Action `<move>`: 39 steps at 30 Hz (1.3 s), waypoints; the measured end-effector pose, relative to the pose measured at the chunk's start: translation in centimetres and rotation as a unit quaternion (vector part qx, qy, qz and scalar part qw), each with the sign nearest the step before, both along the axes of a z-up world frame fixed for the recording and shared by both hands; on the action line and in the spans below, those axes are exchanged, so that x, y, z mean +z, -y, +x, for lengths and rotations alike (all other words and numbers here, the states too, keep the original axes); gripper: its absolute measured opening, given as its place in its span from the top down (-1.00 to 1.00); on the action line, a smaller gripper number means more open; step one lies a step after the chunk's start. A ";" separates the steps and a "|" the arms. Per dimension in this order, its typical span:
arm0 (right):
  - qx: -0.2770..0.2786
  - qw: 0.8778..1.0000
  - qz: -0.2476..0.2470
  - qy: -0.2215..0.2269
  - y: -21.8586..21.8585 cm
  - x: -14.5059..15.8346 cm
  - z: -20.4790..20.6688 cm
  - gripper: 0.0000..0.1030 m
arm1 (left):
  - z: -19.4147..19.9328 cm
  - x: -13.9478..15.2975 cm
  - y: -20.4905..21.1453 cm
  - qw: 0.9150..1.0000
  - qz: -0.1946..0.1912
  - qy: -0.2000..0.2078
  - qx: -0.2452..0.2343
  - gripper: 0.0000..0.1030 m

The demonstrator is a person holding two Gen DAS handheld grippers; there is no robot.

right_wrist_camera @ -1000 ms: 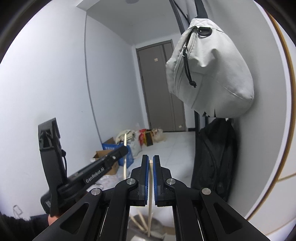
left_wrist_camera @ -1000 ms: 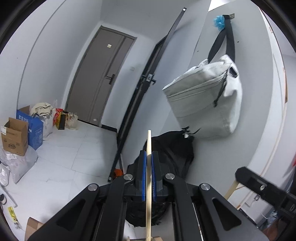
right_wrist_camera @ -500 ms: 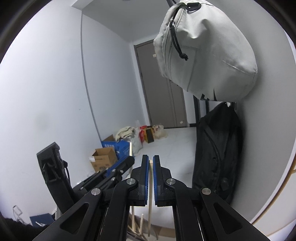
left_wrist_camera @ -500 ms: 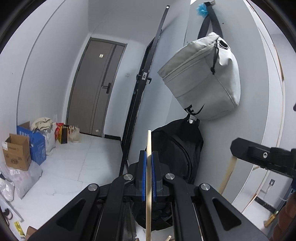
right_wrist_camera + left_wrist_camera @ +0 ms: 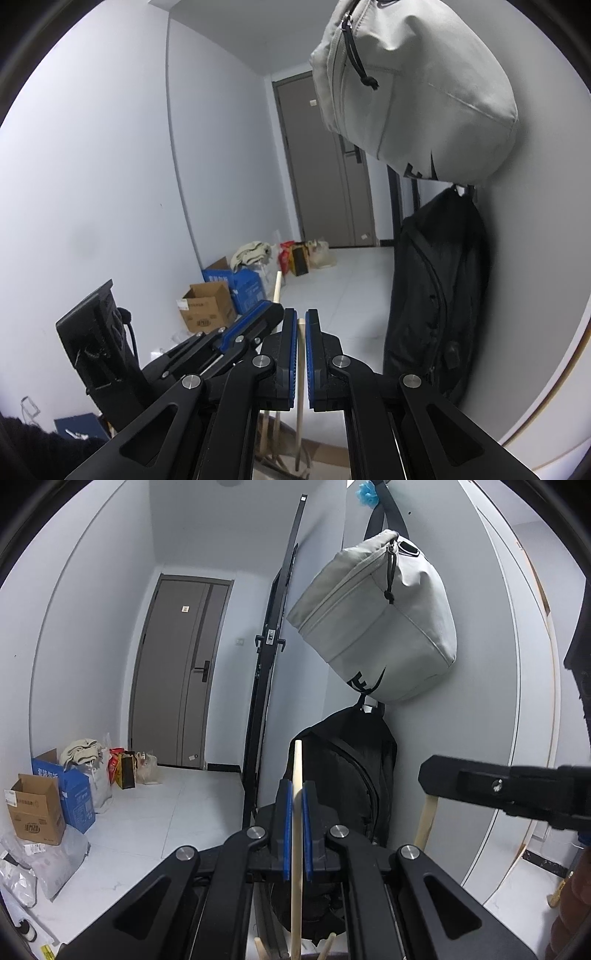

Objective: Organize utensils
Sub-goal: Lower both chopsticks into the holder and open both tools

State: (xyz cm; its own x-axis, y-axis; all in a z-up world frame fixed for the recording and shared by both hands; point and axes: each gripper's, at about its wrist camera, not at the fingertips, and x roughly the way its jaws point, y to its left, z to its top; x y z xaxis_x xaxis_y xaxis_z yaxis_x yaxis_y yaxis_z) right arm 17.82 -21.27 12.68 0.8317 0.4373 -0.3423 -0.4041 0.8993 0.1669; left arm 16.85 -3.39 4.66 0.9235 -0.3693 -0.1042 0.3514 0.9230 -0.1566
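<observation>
Left gripper [image 5: 296, 805] pinches wooden stick [image 5: 296, 849] upright; right gripper [image 5: 301, 328] pinches second stick [image 5: 300, 387]. Keep both vertical, lower slowly toward sticks below [image 5: 258, 946], release only once seated.

left wrist: faces hallway door [image 5: 181, 672] | right wrist: same door, shared grey bag [image 5: 413, 92]

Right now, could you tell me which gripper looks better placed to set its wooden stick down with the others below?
Probably the left. The left gripper holds its wooden stick upright, the stick's lower end reaching among the stick ends below. The right gripper also clamps a stick, but its target is less visible.
</observation>
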 end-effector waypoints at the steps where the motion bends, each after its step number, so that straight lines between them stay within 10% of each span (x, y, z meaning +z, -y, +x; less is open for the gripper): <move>1: 0.000 1.000 0.000 -0.001 0.0 -0.1 0.0 0.93 | -0.1 0.0 -0.2 1.000 -0.002 -0.002 0.000 0.98; 39: 0.010 0.996 0.028 -0.084 0.8 -3.9 -1.0 0.90 | -2.3 -0.7 -0.2 0.979 0.079 -0.128 -0.136 0.97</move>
